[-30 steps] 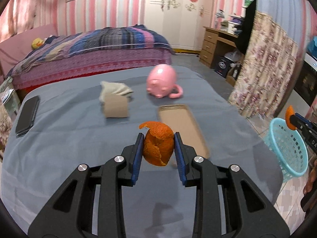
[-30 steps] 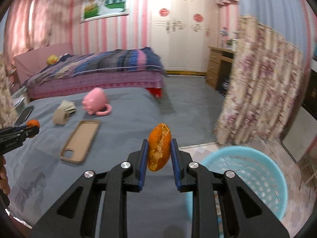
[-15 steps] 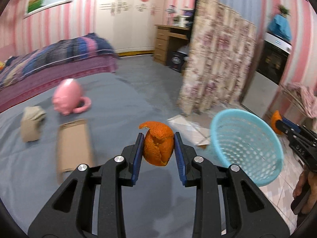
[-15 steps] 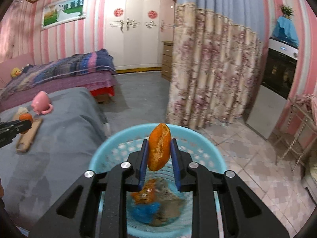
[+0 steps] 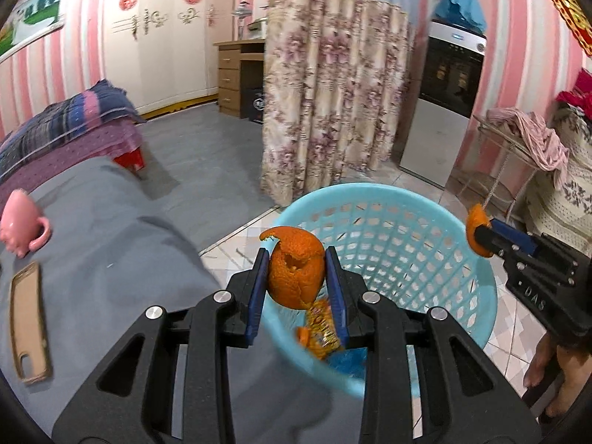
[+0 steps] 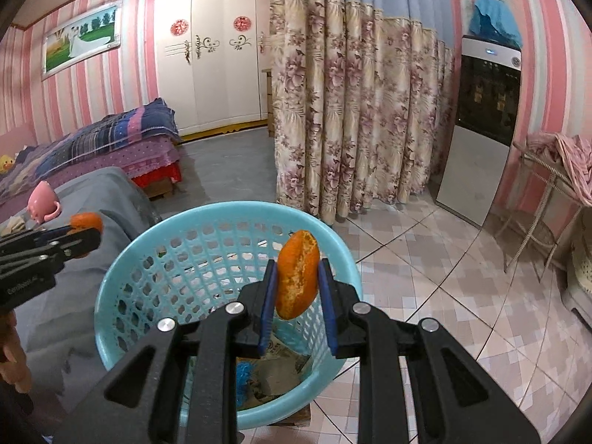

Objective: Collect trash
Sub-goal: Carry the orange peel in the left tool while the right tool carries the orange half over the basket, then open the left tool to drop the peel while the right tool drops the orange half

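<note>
My left gripper [image 5: 296, 277] is shut on a curled piece of orange peel [image 5: 295, 267] and hangs over the near rim of the light blue plastic basket [image 5: 455, 229]. My right gripper [image 6: 296, 277] is shut on a second, oval piece of orange peel [image 6: 298, 273] above the basket [image 6: 122, 270]. Wrappers, paper and other scraps lie at the basket's bottom [image 6: 273, 370]. Each gripper also shows in the other's view: the right gripper [image 5: 481, 238] over the far right rim, the left gripper [image 6: 83, 231] at the left rim.
The grey bed cover [image 5: 111, 244] lies left of the basket, with a pink mug [image 5: 20, 227] and a tan phone case [image 5: 29, 322] on it. A floral curtain [image 6: 355, 118] hangs behind the basket. A wire rack with clothes [image 6: 555, 170] stands right on the tiled floor.
Both grippers swung right from over the bed to above the blue basket, each still holding its peel. The mug and phone case slid to the left edge of view.
</note>
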A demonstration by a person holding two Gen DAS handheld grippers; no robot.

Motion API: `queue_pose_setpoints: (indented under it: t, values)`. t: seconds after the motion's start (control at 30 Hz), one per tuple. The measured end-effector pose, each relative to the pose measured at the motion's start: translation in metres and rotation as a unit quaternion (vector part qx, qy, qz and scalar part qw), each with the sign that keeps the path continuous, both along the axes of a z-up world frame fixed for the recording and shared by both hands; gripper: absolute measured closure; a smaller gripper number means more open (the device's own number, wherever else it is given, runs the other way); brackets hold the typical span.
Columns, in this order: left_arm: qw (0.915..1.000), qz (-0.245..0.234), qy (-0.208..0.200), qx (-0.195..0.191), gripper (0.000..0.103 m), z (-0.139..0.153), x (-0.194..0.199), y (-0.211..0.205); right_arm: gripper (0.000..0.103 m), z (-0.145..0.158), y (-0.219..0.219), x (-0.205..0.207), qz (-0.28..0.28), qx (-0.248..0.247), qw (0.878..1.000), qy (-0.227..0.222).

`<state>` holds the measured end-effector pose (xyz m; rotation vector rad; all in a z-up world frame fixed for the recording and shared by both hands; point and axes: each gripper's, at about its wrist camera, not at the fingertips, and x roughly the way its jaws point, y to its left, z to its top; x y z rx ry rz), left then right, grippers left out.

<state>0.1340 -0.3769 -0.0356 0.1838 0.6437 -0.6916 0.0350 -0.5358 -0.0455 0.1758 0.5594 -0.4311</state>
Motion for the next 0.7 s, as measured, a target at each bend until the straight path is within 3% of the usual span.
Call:
queue_pose_setpoints:
  t: [0.13,0.2,0.23,0.27,0.33,0.7]
  values:
    - [0.9998,-0.016,-0.003,-0.011,0.073,-0.002,0.003,-0.014,0.080,-0.004,-0.002,0.000,-0.001,0.002,1.000,-0.004]
    - [0.9998,-0.014,-0.013,-0.010,0.055,-0.001,0.004,-0.019,0.080,-0.005,-0.004,0.001,-0.001,0.002,1.000,-0.005]
    - [0.9997,-0.007,-0.021,-0.012,0.037,0.000,0.004,-0.018,0.080,-0.005,-0.005,0.001,-0.001,0.001,1.000,-0.006]
    - [0.9995,-0.001,-0.027,-0.015,0.028,0.002,0.004,-0.018,0.080,-0.005,-0.003,0.000,-0.002,0.001,1.000,-0.006]
    - [0.9992,0.009,-0.035,-0.019,0.022,0.004,0.006,-0.013,0.080,-0.005,-0.003,0.000,-0.002,0.002,1.000,-0.008]
    - [0.9971,0.070,-0.028,-0.013,0.014,0.005,0.023,0.041,0.080,-0.011,0.013,0.012,0.008,0.012,1.000,-0.012]
